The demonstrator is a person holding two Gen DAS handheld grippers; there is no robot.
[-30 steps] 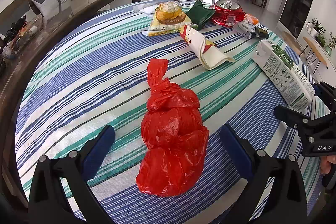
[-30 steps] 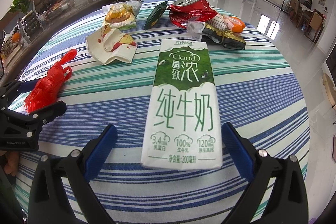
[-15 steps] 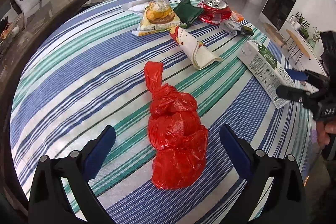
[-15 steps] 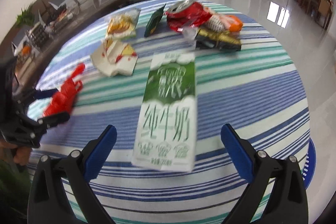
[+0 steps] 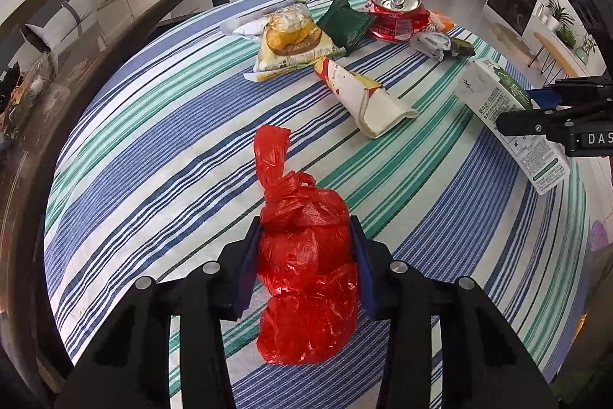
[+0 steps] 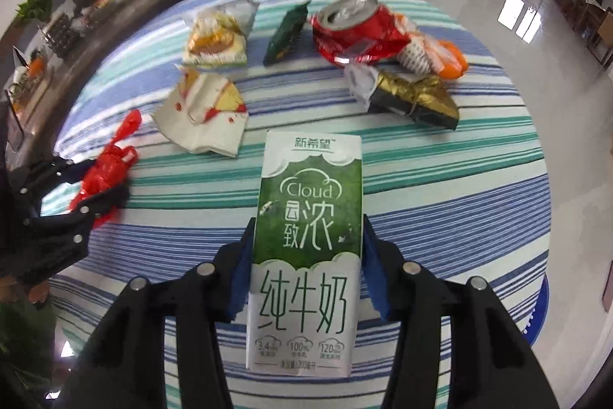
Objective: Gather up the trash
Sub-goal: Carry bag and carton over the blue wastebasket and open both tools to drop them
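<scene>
- Knotted red plastic bag: lower centre of the left wrist view, lying on the striped tablecloth. We note the left gripper has just been closing; its blue pads now pinch the bag's middle from both sides, the knotted tail pointing away.
- Green-and-white milk carton: lower centre of the right wrist view. The right gripper has likewise just been closing, and its pads clamp the carton's two long sides.
- Folded white paper wrapper: centre of the left view, between bag and carton, apart from both.
- Yellow snack packet, dark green pouch, crushed red can: upper centre, clustered near the table's far edge.
- Black-and-gold wrapper: we log it just below the can in the right view.
</scene>
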